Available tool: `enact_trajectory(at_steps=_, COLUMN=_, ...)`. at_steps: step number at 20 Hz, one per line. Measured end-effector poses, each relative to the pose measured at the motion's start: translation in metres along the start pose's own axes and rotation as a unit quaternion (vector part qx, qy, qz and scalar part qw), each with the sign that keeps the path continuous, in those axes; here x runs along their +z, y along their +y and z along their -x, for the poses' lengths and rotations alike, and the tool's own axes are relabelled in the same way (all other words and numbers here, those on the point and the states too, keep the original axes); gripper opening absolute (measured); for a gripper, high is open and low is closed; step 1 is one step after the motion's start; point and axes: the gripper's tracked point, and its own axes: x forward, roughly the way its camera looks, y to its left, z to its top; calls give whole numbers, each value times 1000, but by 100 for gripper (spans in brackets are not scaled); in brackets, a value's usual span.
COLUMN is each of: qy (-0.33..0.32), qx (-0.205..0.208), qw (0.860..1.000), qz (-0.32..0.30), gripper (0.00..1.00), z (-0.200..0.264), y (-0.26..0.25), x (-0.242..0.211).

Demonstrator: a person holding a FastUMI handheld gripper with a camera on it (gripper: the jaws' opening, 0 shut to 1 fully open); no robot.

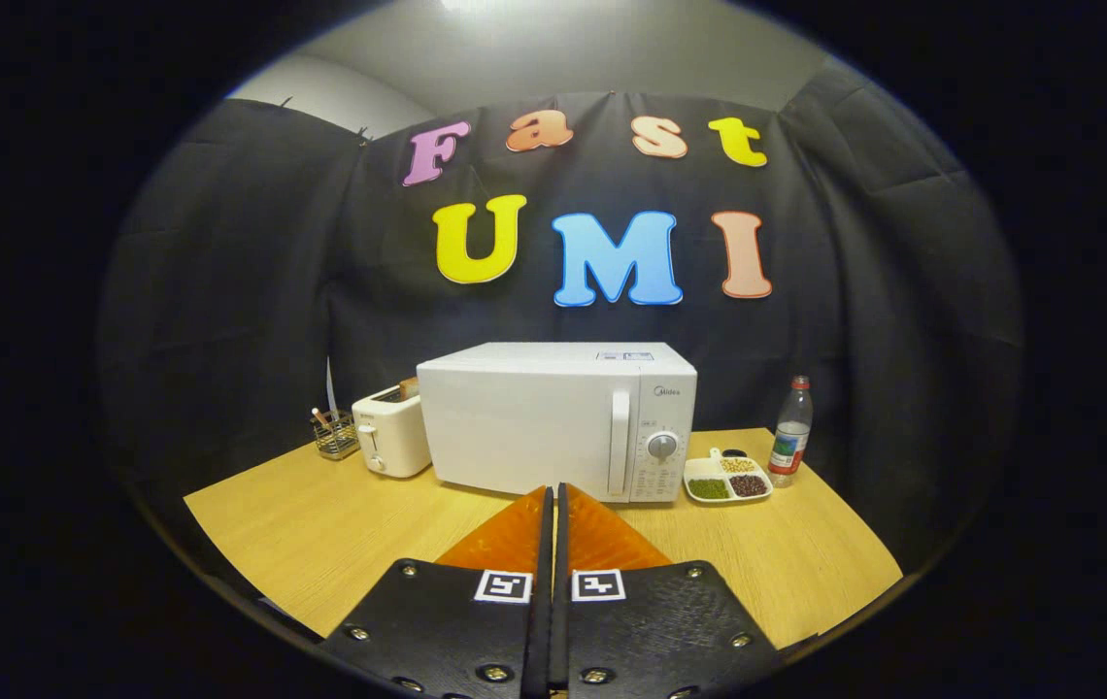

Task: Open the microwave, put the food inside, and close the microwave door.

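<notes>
A black cloth wall backs a wooden tabletop. The microwave, door shut, stands mid-frame just beyond the gripper, its upright handle slightly right of the closed, empty jaws. The food tray sits right of it.

Camera mount: rides on the gripper, whose fingers meet, closed on nothing.
Facing: level, towards the closed white box-shaped microwave.
Nearness: well back, above the light wooden table.
Edges: fisheye bends them, perhaps skewing apparent spacing.
</notes>
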Motion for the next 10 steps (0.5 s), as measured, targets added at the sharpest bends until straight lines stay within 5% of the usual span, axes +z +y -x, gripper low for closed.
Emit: enact_trajectory(at_steps=10, qy=-64, qx=11, qw=997, qz=37, gripper=2, z=95, y=18, x=52)
